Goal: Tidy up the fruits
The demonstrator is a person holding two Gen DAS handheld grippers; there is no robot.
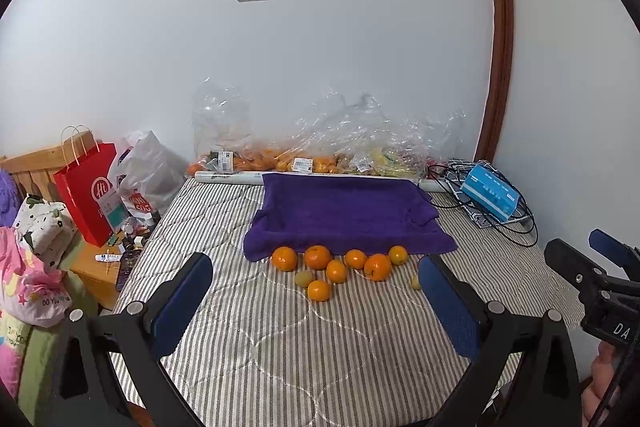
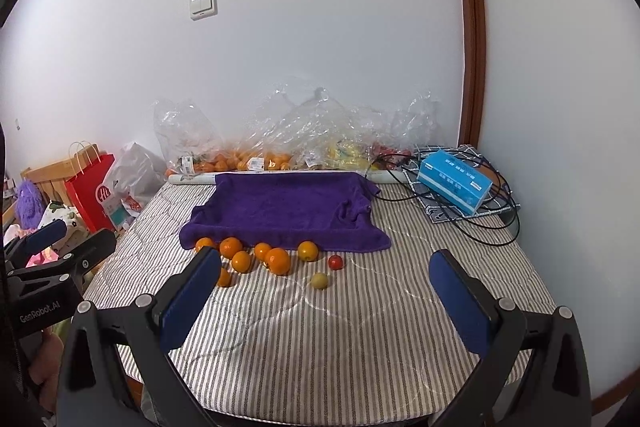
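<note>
Several oranges (image 1: 336,265) lie in a cluster on the striped mattress just in front of a purple towel (image 1: 344,217); they also show in the right wrist view (image 2: 260,259). A small yellow-green fruit (image 2: 319,281) and a small red fruit (image 2: 335,261) lie to their right. Another yellow-green fruit (image 1: 303,278) sits among the oranges. My left gripper (image 1: 316,295) is open and empty, held above the mattress short of the oranges. My right gripper (image 2: 324,291) is open and empty, to the right of the left one.
Clear plastic bags of fruit (image 1: 320,151) lie along the wall behind the towel. A blue tissue box (image 2: 454,181) and black cables (image 2: 492,223) sit at the back right. A red paper bag (image 1: 86,191) and clutter stand on a wooden stand at the left.
</note>
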